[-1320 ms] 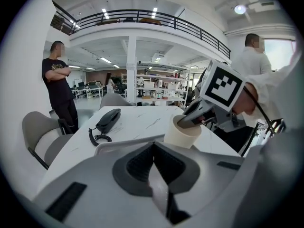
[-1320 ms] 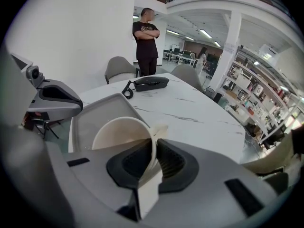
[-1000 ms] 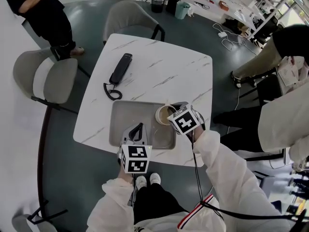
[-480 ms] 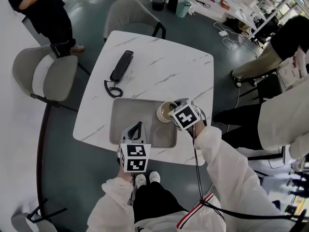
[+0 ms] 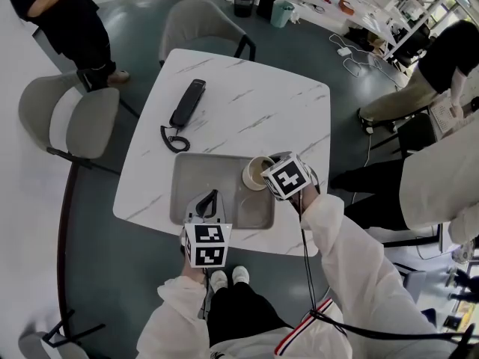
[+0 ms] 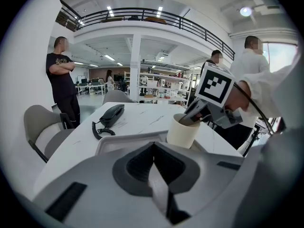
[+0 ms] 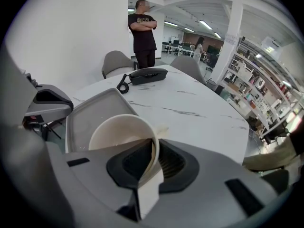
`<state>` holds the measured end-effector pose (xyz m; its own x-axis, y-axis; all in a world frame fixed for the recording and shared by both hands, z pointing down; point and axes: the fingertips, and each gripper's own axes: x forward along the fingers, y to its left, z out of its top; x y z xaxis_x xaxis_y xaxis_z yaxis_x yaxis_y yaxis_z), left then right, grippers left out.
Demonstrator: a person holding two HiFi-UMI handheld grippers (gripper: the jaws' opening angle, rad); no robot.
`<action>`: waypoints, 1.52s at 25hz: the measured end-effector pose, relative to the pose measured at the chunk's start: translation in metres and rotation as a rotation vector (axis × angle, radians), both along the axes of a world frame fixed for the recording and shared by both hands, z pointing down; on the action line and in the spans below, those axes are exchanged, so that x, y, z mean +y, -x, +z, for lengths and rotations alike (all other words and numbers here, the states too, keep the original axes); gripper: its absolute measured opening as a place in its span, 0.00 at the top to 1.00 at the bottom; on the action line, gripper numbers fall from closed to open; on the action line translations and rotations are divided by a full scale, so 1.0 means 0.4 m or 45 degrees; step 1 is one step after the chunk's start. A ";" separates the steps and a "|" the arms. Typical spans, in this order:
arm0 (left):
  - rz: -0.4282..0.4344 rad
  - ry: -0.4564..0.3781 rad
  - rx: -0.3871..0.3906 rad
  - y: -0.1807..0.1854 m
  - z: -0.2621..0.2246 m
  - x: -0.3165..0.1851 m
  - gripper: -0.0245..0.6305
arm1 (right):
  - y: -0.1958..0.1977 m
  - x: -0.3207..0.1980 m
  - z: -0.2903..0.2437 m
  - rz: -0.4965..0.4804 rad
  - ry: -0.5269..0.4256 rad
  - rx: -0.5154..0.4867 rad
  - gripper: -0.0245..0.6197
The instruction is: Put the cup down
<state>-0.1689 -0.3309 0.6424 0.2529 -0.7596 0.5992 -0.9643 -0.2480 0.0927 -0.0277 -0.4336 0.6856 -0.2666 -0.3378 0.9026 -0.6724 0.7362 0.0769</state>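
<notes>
Right gripper view: the right gripper (image 7: 151, 152) has its jaws clamped on the wall of the cup (image 7: 118, 133), one jaw inside the rim and one outside. The cup hangs mouth-up over the far right part of the tray (image 7: 88, 109); no view shows whether its base already touches the tray floor. The left gripper (image 6: 153, 150) hovers at the tray's near edge with its jaws together on nothing.

Likely hazards: letting go before the base is seated would drop or tip the light cup, and a jaw that drags on the rim while withdrawing could pull it over. A landing on the tray's raised rim would leave it rocking.

Contents: the cup shows a pale, bare interior (no liquid visible), and the tray carries nothing else. Farther off, a telephone (image 5: 187, 105) lies on the table (image 5: 262, 99).
</notes>
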 end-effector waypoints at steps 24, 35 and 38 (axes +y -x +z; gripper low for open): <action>-0.028 0.034 0.017 0.024 0.022 0.045 0.95 | 0.010 -0.003 0.006 0.021 0.019 -0.042 0.90; -0.039 0.038 -0.001 0.034 0.015 0.078 0.95 | 0.011 -0.010 -0.012 0.097 0.020 -0.127 0.82; -0.049 0.034 -0.008 0.046 0.017 0.085 0.95 | 0.016 -0.014 -0.016 0.104 0.022 -0.144 0.74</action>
